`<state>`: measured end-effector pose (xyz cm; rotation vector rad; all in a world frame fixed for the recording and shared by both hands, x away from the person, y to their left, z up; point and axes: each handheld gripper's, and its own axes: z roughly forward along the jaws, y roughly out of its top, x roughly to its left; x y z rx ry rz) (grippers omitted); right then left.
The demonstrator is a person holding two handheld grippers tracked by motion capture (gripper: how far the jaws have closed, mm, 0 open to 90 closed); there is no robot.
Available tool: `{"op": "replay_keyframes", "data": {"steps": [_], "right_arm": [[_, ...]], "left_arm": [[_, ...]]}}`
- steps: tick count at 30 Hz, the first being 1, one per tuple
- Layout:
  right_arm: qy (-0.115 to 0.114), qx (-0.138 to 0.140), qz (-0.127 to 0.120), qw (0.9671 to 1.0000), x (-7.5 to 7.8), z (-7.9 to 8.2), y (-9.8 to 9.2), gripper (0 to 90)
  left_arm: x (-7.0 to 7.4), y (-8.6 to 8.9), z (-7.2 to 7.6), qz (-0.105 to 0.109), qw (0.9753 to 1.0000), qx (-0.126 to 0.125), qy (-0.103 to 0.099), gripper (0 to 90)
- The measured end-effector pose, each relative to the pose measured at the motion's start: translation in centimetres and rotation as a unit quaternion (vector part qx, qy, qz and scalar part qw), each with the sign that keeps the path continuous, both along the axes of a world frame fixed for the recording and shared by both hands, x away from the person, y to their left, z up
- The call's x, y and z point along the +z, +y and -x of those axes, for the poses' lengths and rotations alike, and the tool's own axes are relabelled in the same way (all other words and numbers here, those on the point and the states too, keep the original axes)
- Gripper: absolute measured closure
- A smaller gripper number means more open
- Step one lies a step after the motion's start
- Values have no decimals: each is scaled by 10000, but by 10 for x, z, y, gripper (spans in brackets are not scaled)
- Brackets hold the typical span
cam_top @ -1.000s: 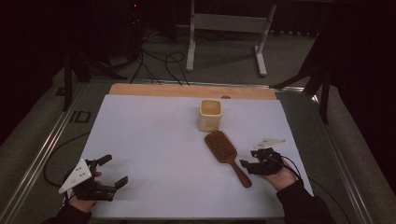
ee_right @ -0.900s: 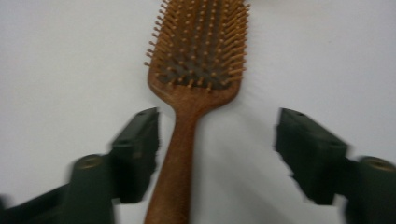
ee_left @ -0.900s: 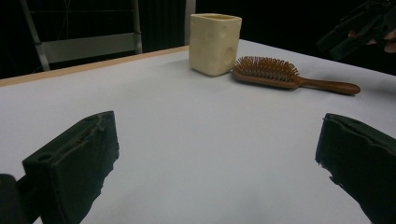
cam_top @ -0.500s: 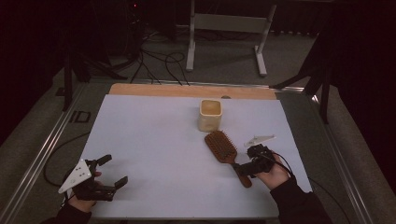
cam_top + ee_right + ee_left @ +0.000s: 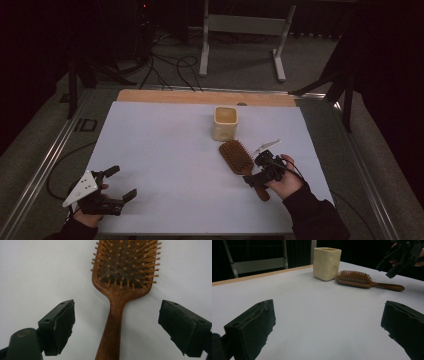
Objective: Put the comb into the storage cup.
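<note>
My right gripper (image 5: 116, 322), jaws spread wide, straddles the wooden hairbrush (image 5: 120, 290) handle; next I must lower and pinch it. My left gripper (image 5: 324, 332) rests spread apart.

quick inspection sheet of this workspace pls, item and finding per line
surface: white sheet over a table with a wooden far edge
job's things: brown wooden paddle hairbrush lying bristles up; cream square cup upright just beyond it
clutter: nothing seen
grippers: right gripper open, jaws either side of the brush handle, not touching; left gripper open, empty, at the near left
cables: black cable off the left edge; cable loops on the floor behind
surroundings: dark room, grey metal frame behind the table
</note>
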<state>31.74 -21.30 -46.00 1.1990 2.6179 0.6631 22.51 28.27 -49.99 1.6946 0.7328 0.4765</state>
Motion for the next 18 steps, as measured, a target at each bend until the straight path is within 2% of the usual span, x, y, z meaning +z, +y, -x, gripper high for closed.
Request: {"op": "replay_keyframes", "data": {"steps": [2, 9, 18], "right_arm": [[-37, -46, 76, 10000, -1, -1, 4, 111], [212, -110, 269, 9994, -7, -5, 11, 130], [567, -239, 468, 9970, -12, -10, 16, 165]], "left_arm": [[0, 0, 0, -2, 10000, -6, -4, 1], [0, 0, 0, 6, 10000, -15, -2, 1], [0, 0, 0, 1, 10000, -23, 3, 1]]}}
